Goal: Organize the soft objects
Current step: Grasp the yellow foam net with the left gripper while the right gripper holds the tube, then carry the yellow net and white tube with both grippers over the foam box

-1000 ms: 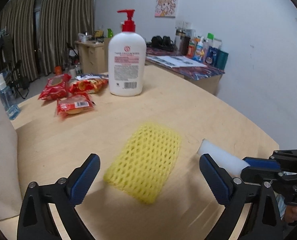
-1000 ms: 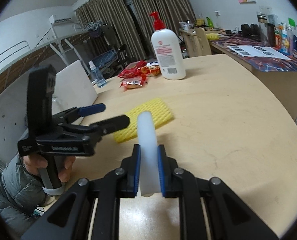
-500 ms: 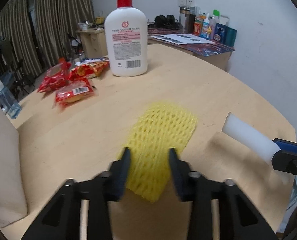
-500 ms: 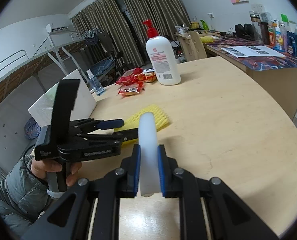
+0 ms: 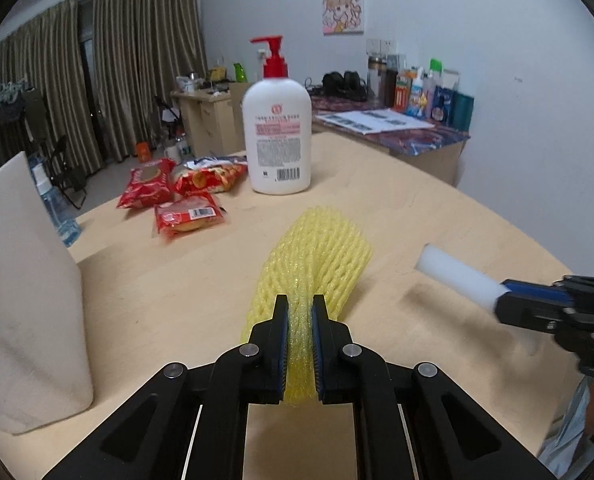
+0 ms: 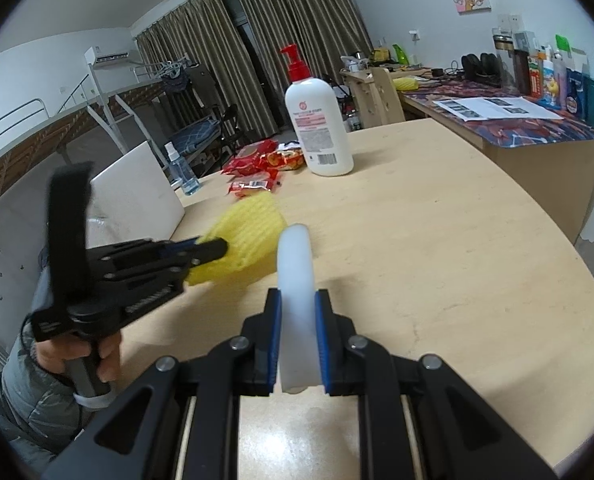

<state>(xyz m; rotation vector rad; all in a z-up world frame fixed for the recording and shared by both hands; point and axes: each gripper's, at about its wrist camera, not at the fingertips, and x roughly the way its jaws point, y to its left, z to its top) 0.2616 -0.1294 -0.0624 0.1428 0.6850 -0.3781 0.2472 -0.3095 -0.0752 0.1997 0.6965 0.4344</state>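
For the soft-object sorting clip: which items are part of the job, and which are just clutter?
In the job: yellow foam net, pinched as the left gripper closes; white foam piece in the right gripper.
Lying about: lotion bottle, snack packets, spray bottle.

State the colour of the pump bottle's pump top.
Red, on the pump bottle; clearest in the left wrist view.

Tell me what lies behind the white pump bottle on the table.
Behind the pump bottle, past the table's far edge, a wooden desk and curtains show. Whatever lies directly behind the bottle's body is covered.
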